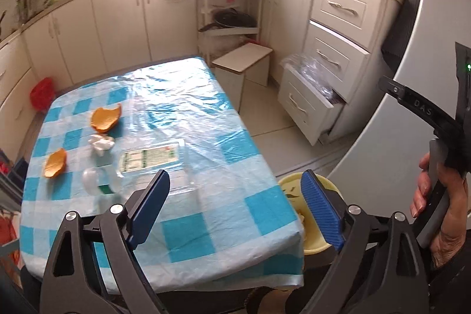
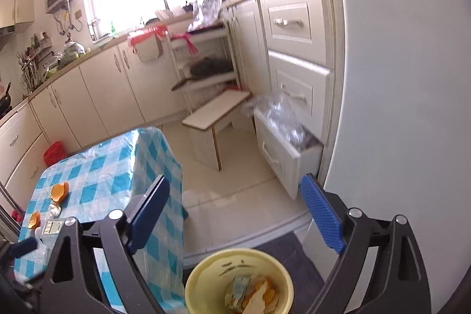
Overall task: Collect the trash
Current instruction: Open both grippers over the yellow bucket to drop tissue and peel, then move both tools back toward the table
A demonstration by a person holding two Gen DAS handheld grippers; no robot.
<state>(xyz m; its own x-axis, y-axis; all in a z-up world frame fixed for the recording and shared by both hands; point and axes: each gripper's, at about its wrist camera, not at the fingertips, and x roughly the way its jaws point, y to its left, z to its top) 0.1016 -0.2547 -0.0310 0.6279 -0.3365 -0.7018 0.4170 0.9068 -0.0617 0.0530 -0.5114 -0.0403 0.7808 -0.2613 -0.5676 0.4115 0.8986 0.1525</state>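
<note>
On the blue-checked table lie two orange peels, a crumpled white tissue and a clear plastic bottle lying on its side. My left gripper is open and empty, above the table's near edge, just right of the bottle. My right gripper is open and empty, above a yellow bin holding peels and wrappers on the floor. The bin also shows in the left wrist view. The trash also shows in the right wrist view: peels, tissue, bottle.
A low white stool stands beyond the table. An open drawer stuffed with clear plastic juts out at the right. A white fridge fills the right side. Cabinets line the back. A red bag hangs at left.
</note>
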